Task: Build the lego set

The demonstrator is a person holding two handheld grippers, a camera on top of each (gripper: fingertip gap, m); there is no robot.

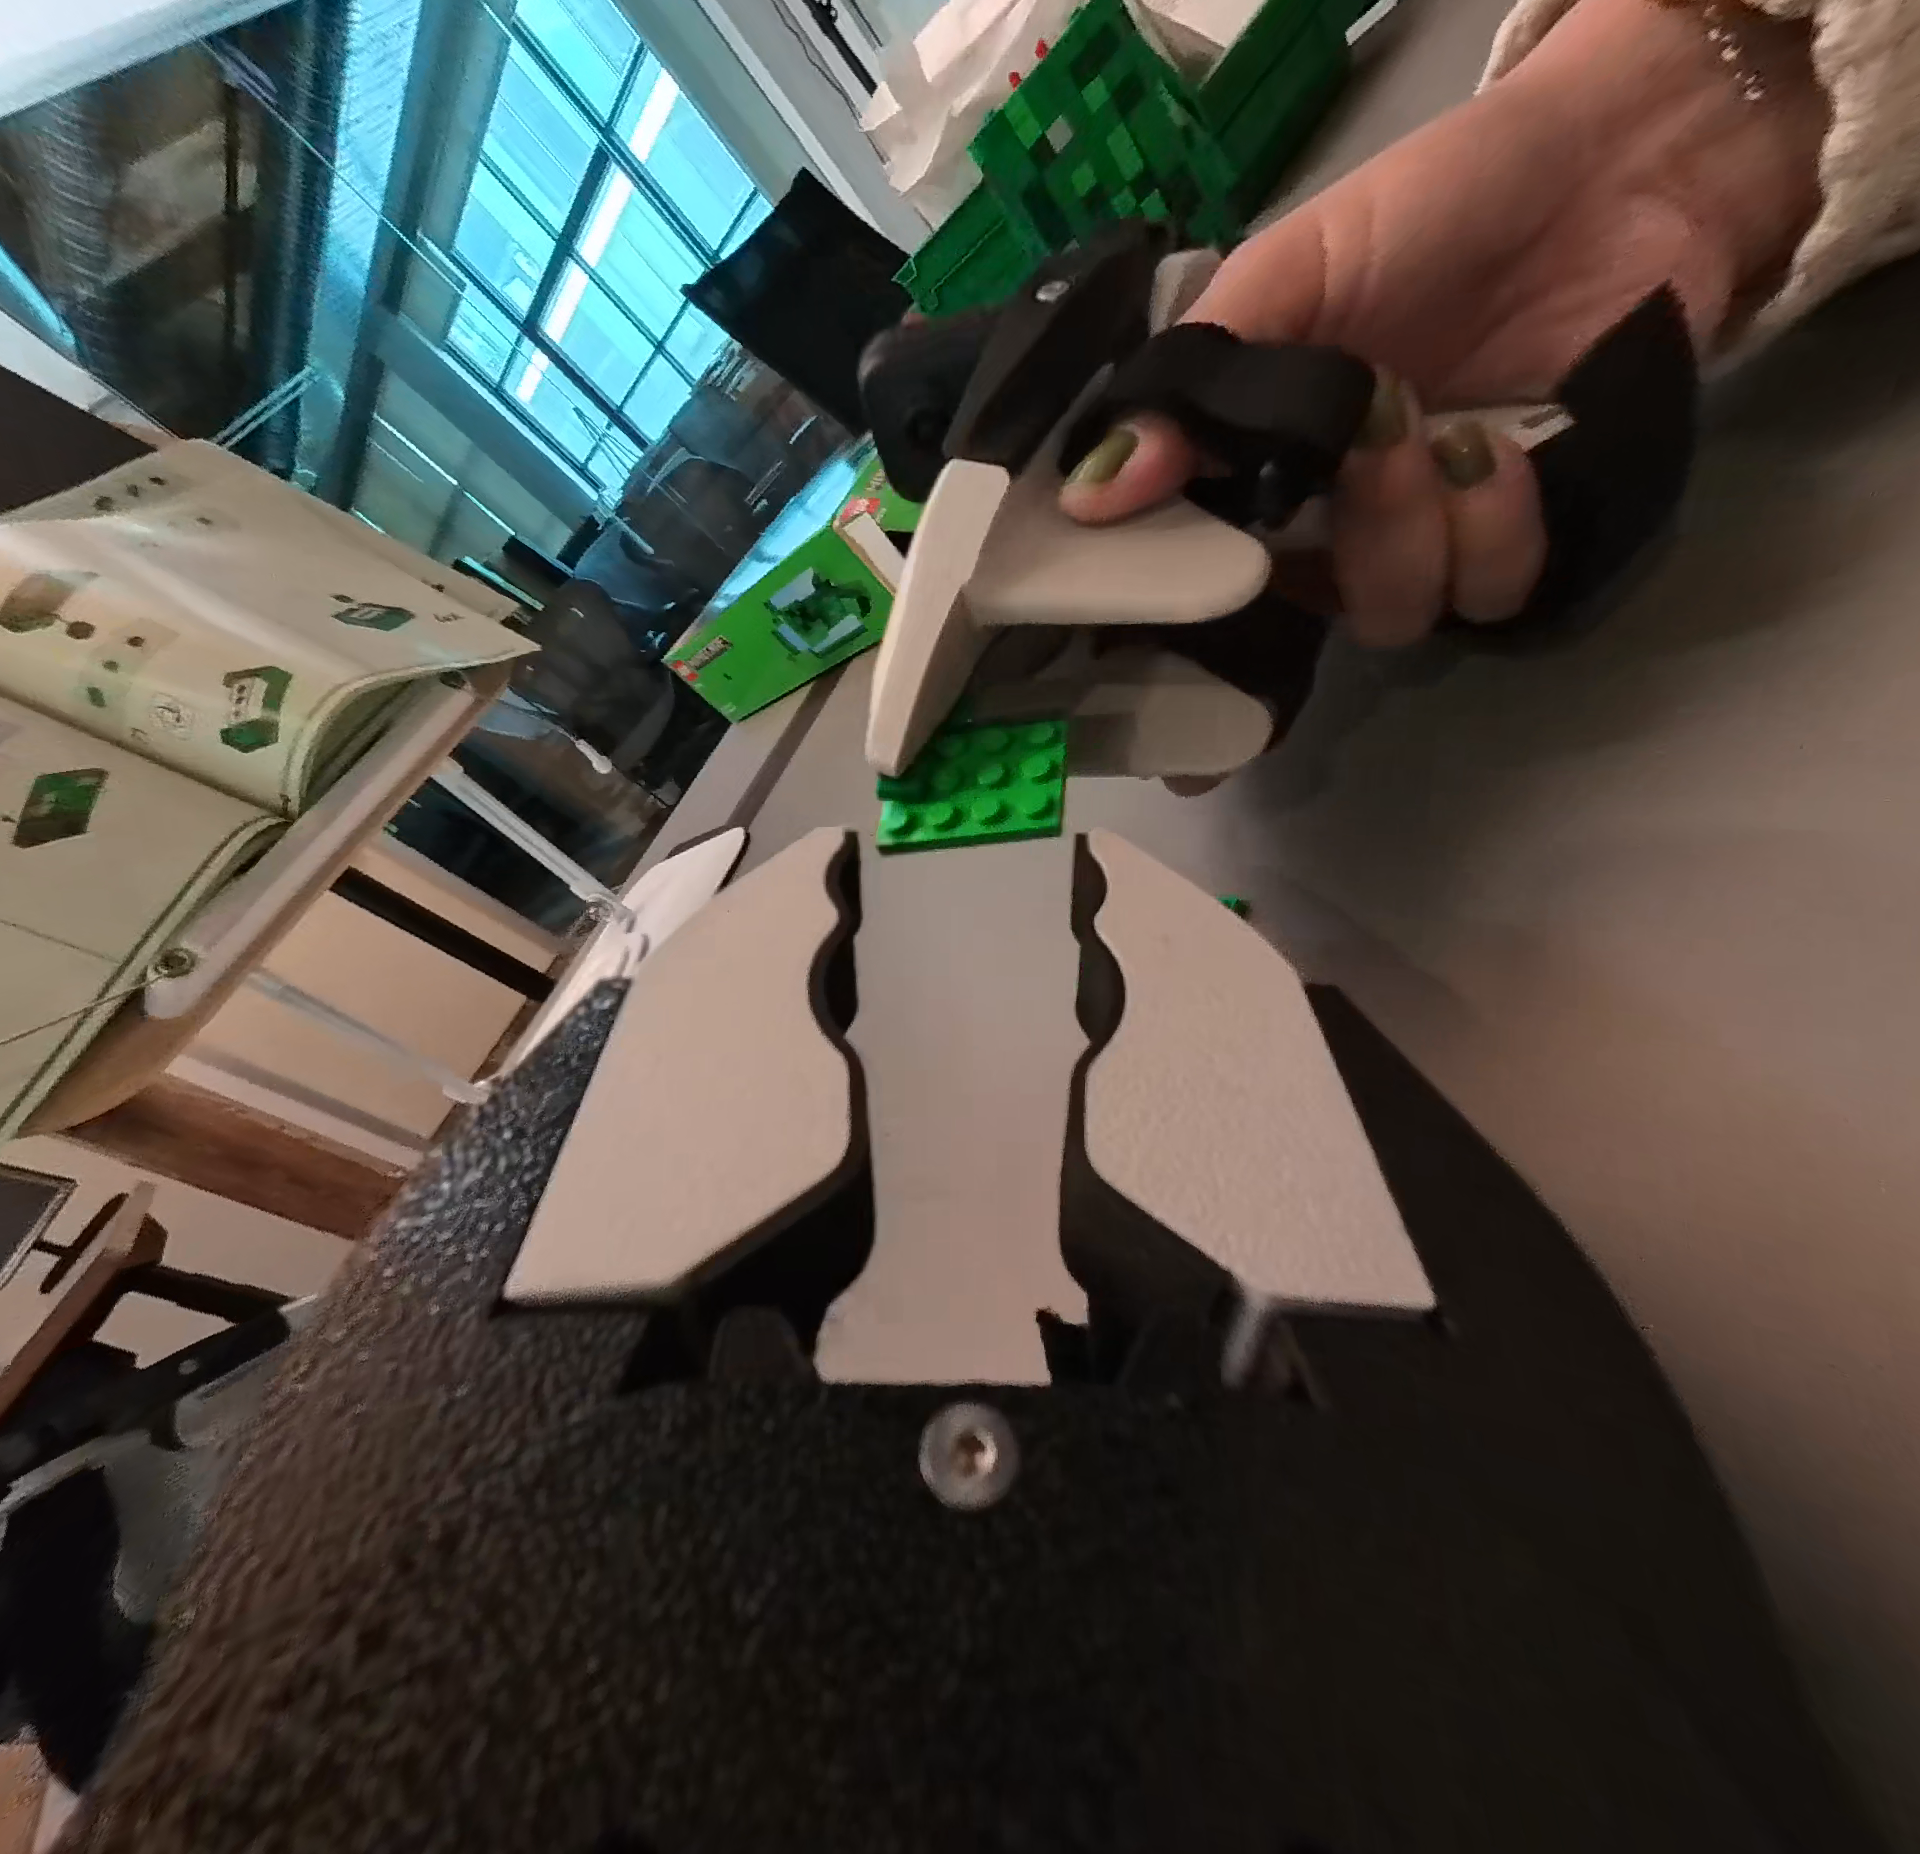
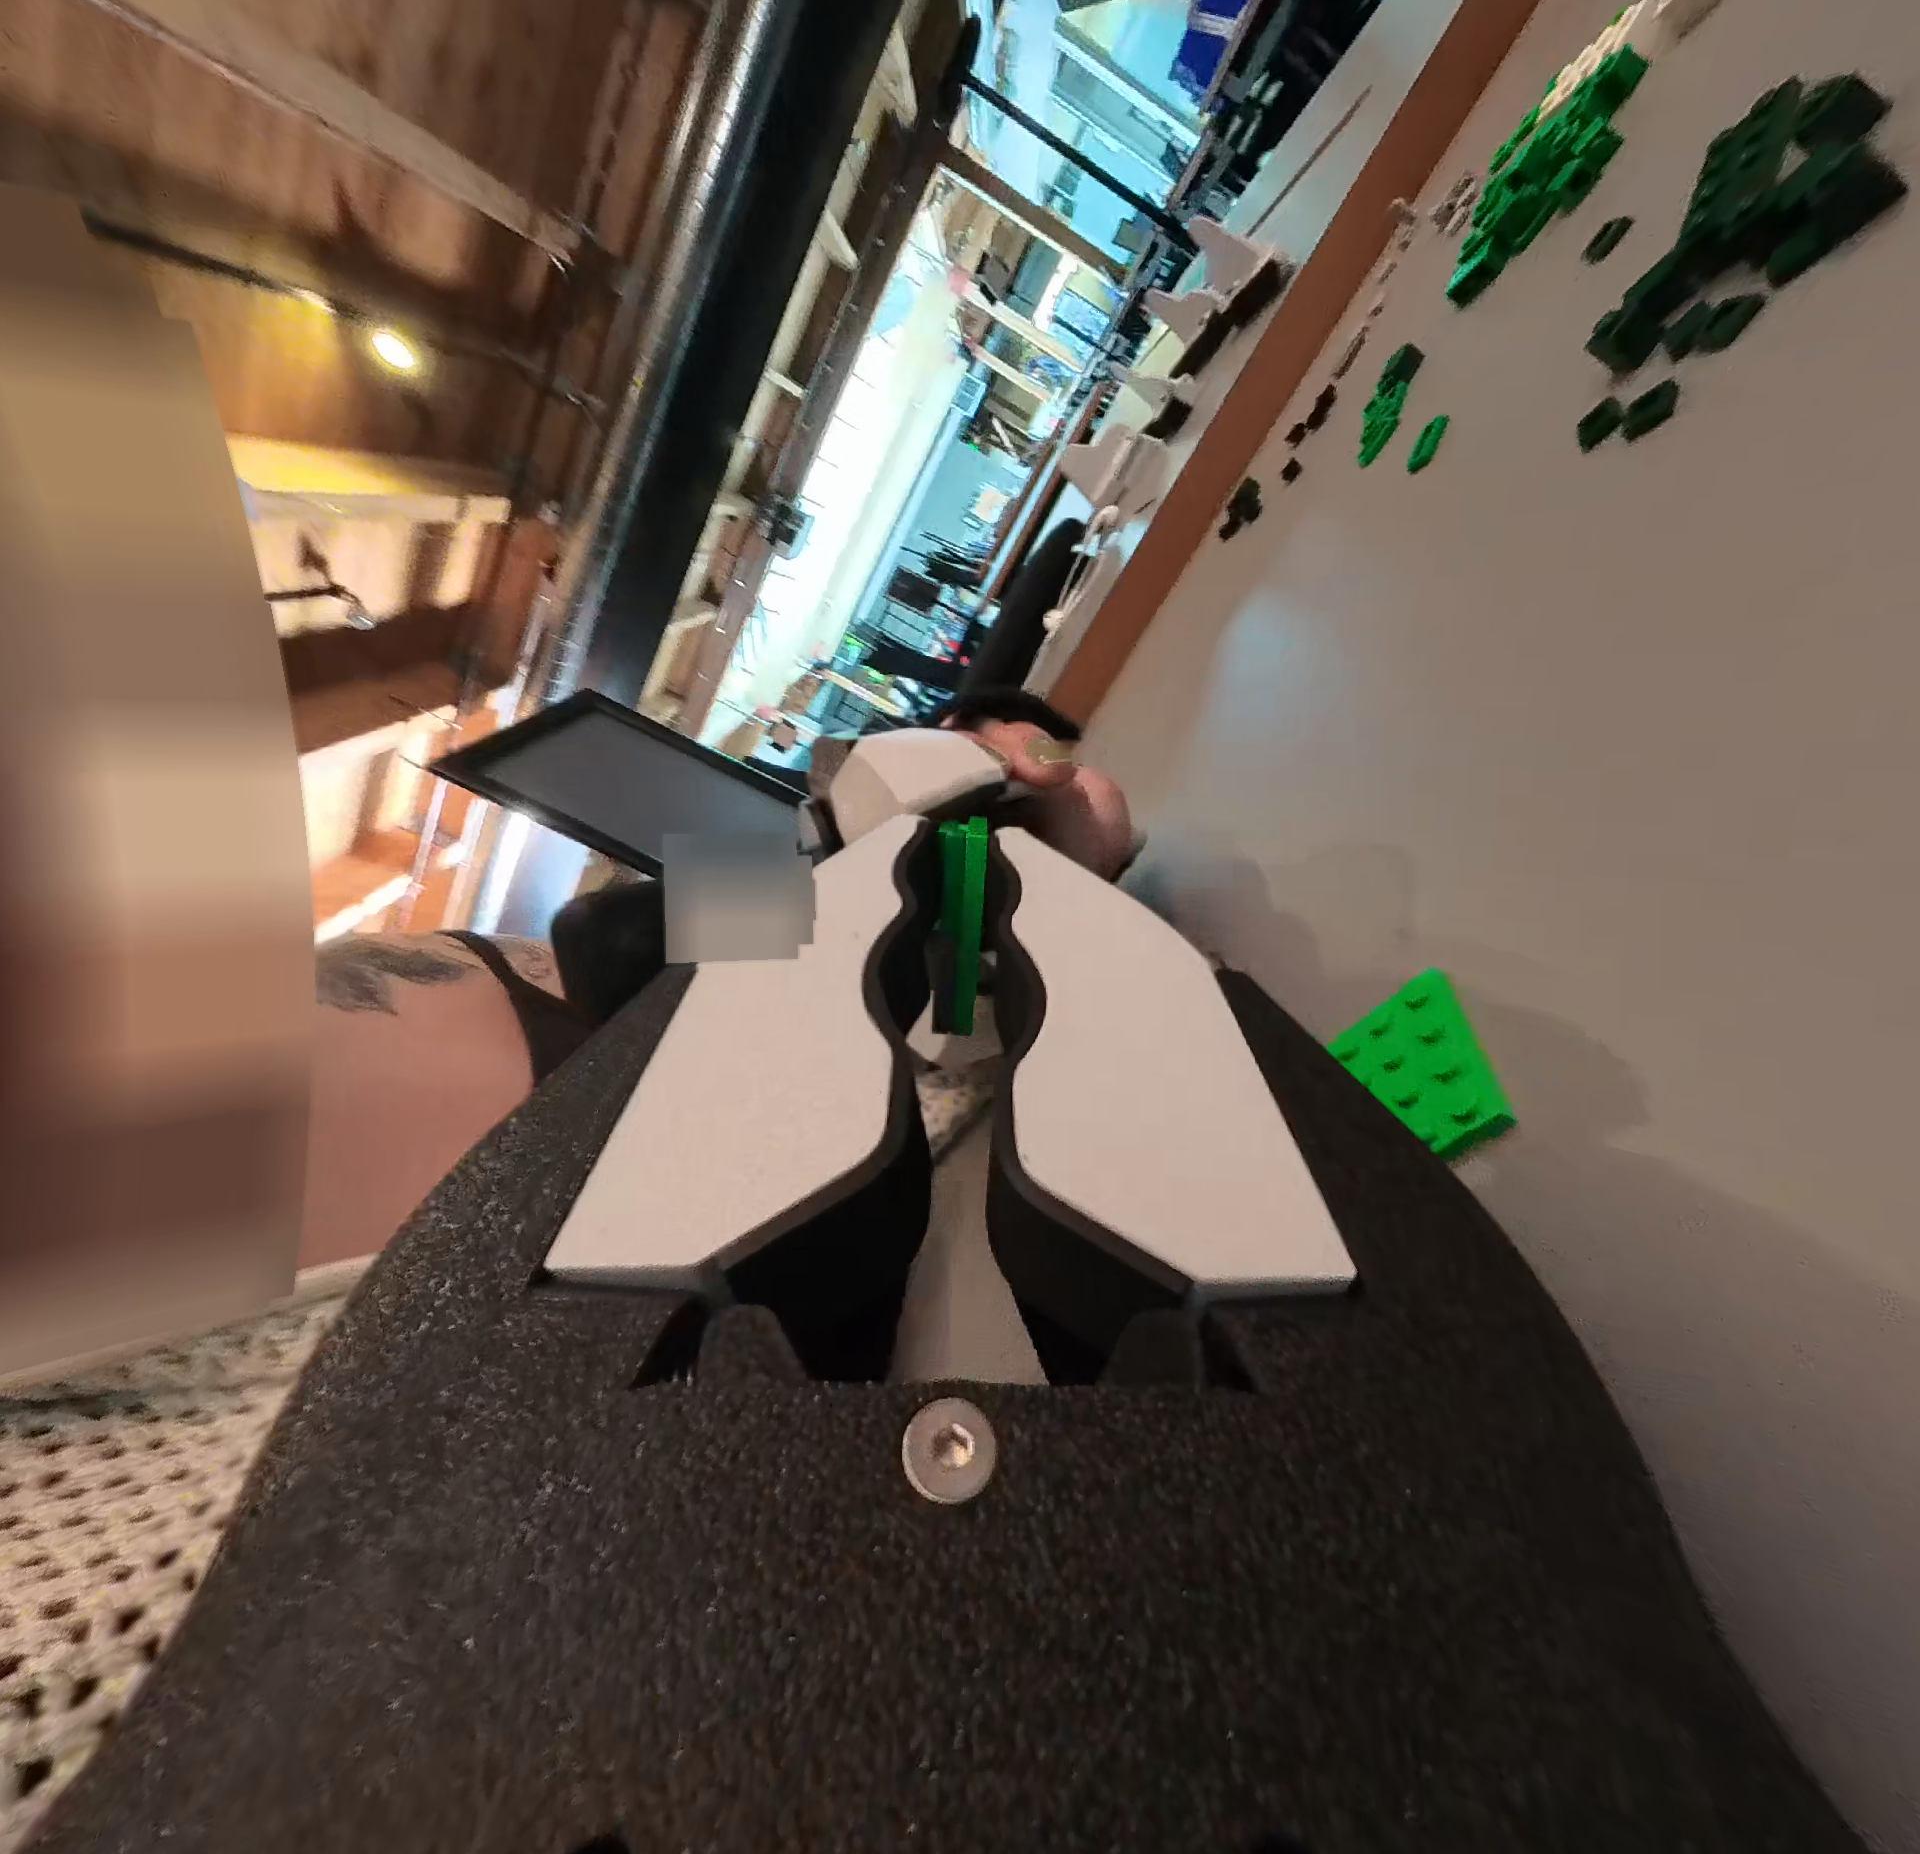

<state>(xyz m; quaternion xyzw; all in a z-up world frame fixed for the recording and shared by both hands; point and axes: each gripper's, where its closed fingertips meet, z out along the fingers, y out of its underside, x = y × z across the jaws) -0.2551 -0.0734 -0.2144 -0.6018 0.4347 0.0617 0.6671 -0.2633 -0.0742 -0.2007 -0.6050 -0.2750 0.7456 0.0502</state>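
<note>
Green plate, edge-on and half hidden, pinched in right claw; left claw gapes empty.

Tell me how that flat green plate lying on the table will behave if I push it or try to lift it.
The green plate looks thin and rigid, so it probably slides across the smooth table instead of tipping. Lying flat, its low edge likely gives an open left gripper little purchase. It seems light.

No writing can be read here. The green box lying on the tabletop bears a small red logo patch and printing, and the open instruction booklet on its stand shows printed diagrams, all too blurred to read.
</note>
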